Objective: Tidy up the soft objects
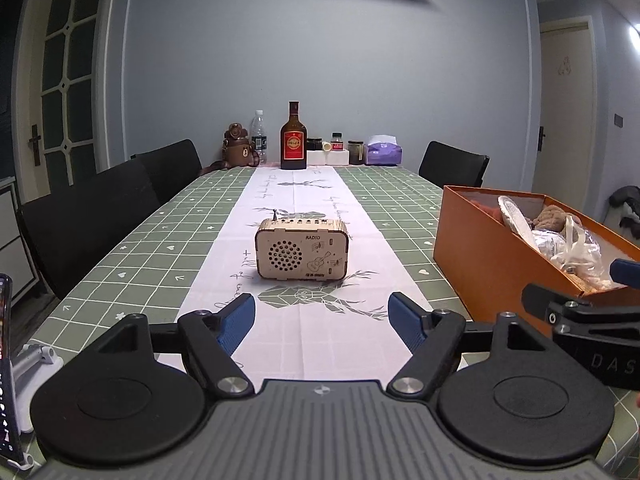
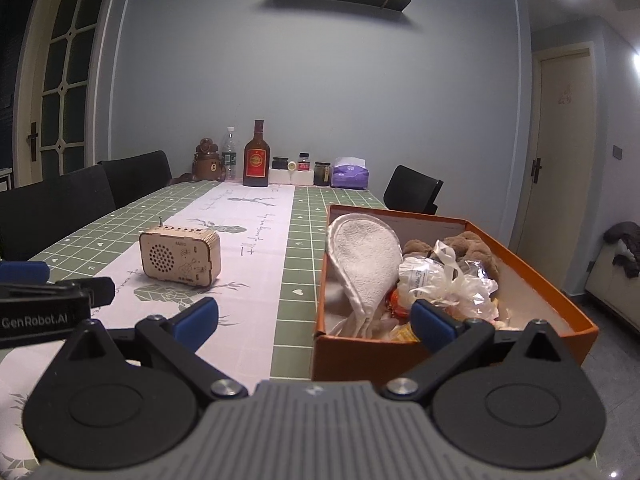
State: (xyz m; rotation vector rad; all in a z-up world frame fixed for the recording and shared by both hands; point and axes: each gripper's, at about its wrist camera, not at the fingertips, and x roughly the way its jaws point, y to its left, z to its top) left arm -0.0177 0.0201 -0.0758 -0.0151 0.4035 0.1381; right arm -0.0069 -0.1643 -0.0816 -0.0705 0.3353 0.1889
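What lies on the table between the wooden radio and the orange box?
Nothing: only bare tablecloth separates the wooden radio from the orange box, clearest in the right wrist view.

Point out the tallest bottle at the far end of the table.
The brown bottle with the red label: it rises above the clear water bottle to its left and the small jars to its right.

Matt orange cardboard box (image 2: 360,356), pale wooden radio (image 1: 302,254), glossy glass bottle (image 1: 293,140)
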